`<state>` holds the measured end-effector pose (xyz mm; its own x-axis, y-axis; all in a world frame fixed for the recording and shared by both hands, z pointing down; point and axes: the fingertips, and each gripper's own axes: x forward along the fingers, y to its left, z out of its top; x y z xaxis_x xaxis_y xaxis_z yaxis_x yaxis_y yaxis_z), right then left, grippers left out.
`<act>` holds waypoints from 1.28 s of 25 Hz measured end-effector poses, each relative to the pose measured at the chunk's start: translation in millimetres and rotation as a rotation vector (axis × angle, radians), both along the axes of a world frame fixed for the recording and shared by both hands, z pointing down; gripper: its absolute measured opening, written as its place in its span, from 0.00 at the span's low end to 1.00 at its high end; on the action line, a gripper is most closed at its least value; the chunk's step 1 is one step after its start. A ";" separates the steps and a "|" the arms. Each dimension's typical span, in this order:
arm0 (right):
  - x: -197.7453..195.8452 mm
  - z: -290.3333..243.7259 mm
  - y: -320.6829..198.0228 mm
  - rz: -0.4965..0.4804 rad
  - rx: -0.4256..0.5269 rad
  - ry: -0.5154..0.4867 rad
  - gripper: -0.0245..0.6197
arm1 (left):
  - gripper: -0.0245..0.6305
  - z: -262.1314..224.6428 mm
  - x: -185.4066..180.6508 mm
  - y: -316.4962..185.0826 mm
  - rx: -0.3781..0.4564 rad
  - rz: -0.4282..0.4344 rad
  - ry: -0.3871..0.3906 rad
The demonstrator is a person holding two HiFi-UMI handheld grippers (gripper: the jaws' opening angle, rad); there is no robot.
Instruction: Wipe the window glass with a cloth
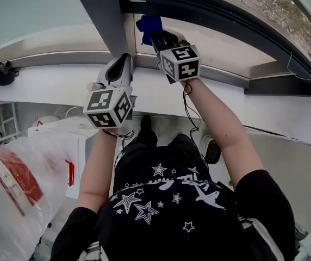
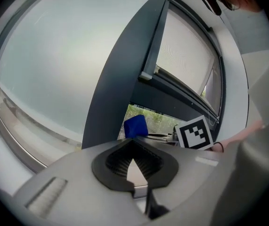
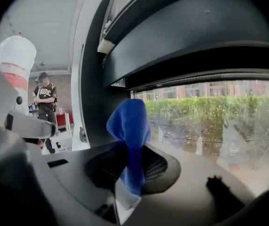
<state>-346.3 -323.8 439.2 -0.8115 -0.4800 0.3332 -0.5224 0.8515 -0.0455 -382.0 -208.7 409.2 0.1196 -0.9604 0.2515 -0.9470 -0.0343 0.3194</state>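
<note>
Right now pinching a blue cloth [image 3: 130, 126] in the right gripper [image 3: 132, 149], clamping the jaws on its lower fold and letting the rest bunch up above the tips. Holding that cloth just right of the dark window post [image 1: 104, 15], right under a dark frame rail [image 3: 195, 46] and close in front of the clear window glass [image 3: 209, 126]; not managing to tell whether touching the pane or hanging just off it. Looking through that glass onto a green hedge [image 3: 205, 102] and some paving.

Holding the left gripper [image 1: 125, 57] just left of the post, pointing at the post's foot, pressing its jaws together at the tips and gripping nothing. Catching, past those jaws in the left gripper view, the cloth and the right gripper's marker cube [image 2: 194, 132], both right of the post. Facing a frosted pane [image 2: 64, 55] left of the post, showing only pale grey.

Reaching both forearms [image 1: 226, 129] over the white sill [image 1: 47, 83] running beneath the post. Passing over a small dark object [image 1: 2, 72] lying on that sill well left of the post, too blurred for naming. Standing beside a clear plastic bag [image 1: 14, 189] with red print, well left of the post and lower. Wearing a black shirt [image 1: 161, 200] printed with white stars. Showing also, in the right gripper view, another person [image 3: 44, 95] standing in a room left of the post.
</note>
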 end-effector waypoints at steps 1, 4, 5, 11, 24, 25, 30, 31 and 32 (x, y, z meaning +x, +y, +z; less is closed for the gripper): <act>-4.6 0.2 -3.5 -0.001 0.002 -0.003 0.16 | 0.05 0.1 -0.7 -0.9 0.000 0.000 0.002; -7.0 1.3 -16.6 0.041 0.000 -0.021 0.16 | 0.05 1.2 1.3 -4.3 -0.007 0.024 -0.031; -3.4 0.9 -21.0 0.064 -0.001 -0.034 0.16 | 0.05 2.3 3.4 -5.9 -0.013 0.032 -0.040; 56.3 4.5 -38.8 0.156 -0.016 -0.067 0.16 | 0.05 4.5 40.3 -23.0 -0.036 0.081 -0.073; 306.6 14.3 -90.7 0.405 -0.071 -0.068 0.16 | 0.05 6.2 206.5 -101.9 -0.047 0.224 -0.169; 327.3 15.5 -95.1 0.421 -0.075 -0.063 0.16 | 0.05 4.9 222.3 -107.3 -0.043 0.234 -0.171; 414.9 20.2 -114.1 0.469 -0.081 -0.041 0.16 | 0.05 -0.6 293.5 -131.8 -0.030 0.275 -0.179; 430.7 21.0 -118.4 0.482 -0.084 -0.042 0.16 | 0.05 -1.2 306.6 -136.4 -0.031 0.283 -0.182; 446.1 22.4 -122.6 0.496 -0.088 -0.041 0.16 | 0.05 -1.4 319.4 -140.7 -0.032 0.293 -0.185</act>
